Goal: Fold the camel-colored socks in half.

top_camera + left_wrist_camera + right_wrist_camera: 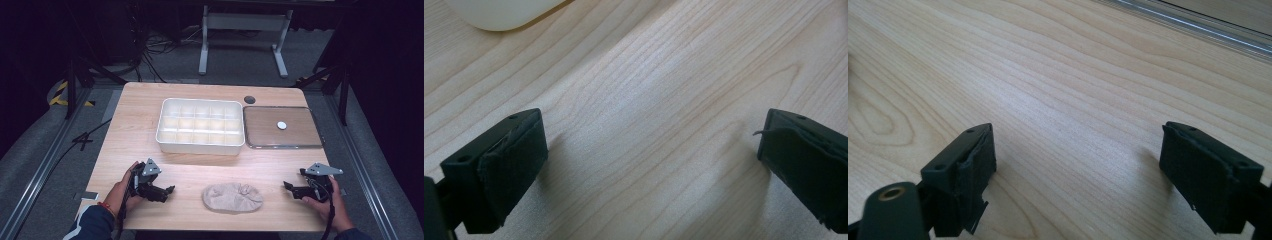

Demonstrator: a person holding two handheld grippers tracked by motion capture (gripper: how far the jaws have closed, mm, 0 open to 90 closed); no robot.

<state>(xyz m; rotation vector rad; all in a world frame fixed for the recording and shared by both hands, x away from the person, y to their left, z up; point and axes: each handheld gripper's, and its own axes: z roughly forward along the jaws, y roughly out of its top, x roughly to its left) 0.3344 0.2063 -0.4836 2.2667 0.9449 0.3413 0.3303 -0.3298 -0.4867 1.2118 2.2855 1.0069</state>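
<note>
A crumpled beige cloth [232,197] lies near the table's front edge, between the two hands. My left gripper [167,192] rests on the wood to the cloth's left, jaws wide apart and empty; in the left gripper view [651,155] only bare wood lies between its pads. My right gripper [289,189] sits to the cloth's right, also open with nothing in it, and bare wood fills the gap in the right gripper view [1078,165]. A white divided box [200,126] stands at the table's middle back.
A metal-rimmed tray [300,145] with a small white disc [282,125] sits right of the box. A dark round hole [249,99] marks the table top behind it. The box's corner [504,15] and the tray's rim [1198,25] appear in the gripper views.
</note>
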